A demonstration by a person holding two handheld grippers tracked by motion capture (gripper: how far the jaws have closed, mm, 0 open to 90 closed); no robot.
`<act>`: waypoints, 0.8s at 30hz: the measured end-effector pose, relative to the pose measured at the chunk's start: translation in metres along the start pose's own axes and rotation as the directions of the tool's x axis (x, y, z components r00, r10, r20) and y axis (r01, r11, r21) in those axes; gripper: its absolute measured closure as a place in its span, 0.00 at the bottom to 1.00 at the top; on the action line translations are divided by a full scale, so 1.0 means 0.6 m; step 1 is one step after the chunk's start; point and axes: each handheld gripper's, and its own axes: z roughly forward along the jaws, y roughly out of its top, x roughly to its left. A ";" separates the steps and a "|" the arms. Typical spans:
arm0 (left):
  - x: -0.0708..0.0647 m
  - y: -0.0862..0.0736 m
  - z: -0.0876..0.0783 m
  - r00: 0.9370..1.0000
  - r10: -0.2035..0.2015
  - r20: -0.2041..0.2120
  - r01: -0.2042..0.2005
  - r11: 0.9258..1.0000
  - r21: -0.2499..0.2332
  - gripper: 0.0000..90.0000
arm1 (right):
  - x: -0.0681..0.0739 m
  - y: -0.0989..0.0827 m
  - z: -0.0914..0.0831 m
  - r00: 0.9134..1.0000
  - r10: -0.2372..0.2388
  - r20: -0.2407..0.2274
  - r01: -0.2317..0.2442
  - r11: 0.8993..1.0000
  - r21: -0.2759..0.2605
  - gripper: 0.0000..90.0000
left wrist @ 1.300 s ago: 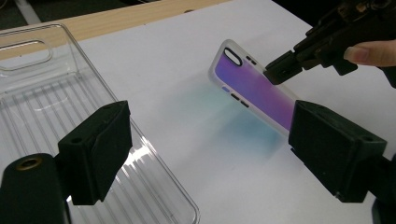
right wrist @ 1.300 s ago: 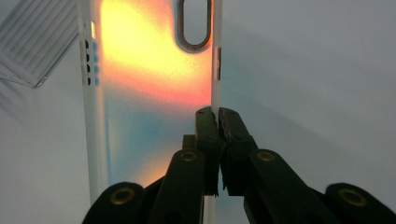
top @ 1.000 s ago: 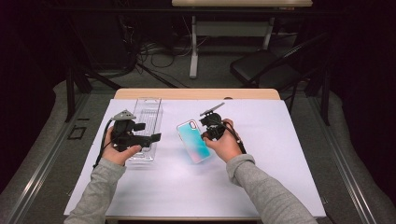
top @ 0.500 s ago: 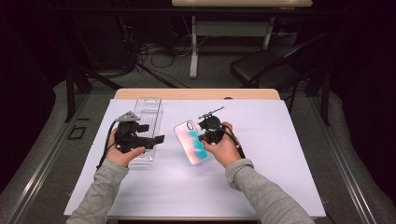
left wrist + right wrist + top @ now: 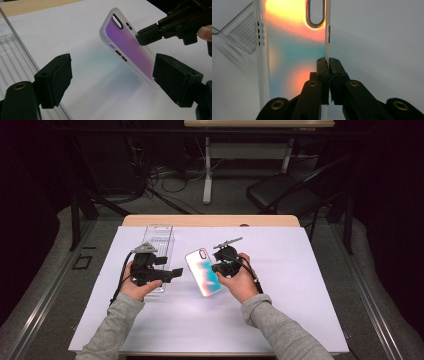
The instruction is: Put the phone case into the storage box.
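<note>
Since a second ago, the case (image 5: 203,272), clamped by its edge in the right gripper (image 5: 222,265), came closer to the released left gripper (image 5: 174,274), so lifting is done, handover remains.

1. Clear ribbed plastic tray (image 5: 161,240) on white table cover (image 5: 300,295), far-left area, long side running front-to-back.
2. Wooden table edge (image 5: 210,220) showing beyond the cover at the back.
3. Black chair (image 5: 285,195) on floor behind table, right of centre.
4. White table leg (image 5: 206,175) w/ cables (image 5: 165,172) tangled on grey floor just left of it.
</note>
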 end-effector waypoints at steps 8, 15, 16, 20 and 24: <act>-0.007 -0.005 0.012 0.999 -0.039 0.032 0.039 0.999 0.009 0.25 | 0.001 0.000 -0.006 1.000 0.006 -0.003 -0.006 1.000 -0.024 0.97; -0.012 -0.009 0.019 0.998 -0.058 0.027 0.059 0.998 -0.014 0.30 | 0.004 0.000 -0.009 1.000 0.013 -0.006 -0.013 0.999 -0.047 0.97; -0.013 -0.010 0.020 0.998 -0.060 0.027 0.060 0.998 -0.016 0.31 | 0.004 0.000 -0.009 1.000 0.014 -0.007 -0.014 0.999 -0.051 0.97; -0.014 -0.011 0.021 0.998 -0.067 0.019 0.068 0.997 -0.028 0.31 | 0.005 0.000 -0.009 0.999 0.032 -0.011 -0.032 0.997 -0.070 0.97; -0.015 -0.013 0.023 0.997 -0.080 0.013 0.080 0.996 -0.035 0.32 | 0.005 -0.003 -0.005 0.999 0.041 -0.018 -0.042 0.996 -0.083 0.97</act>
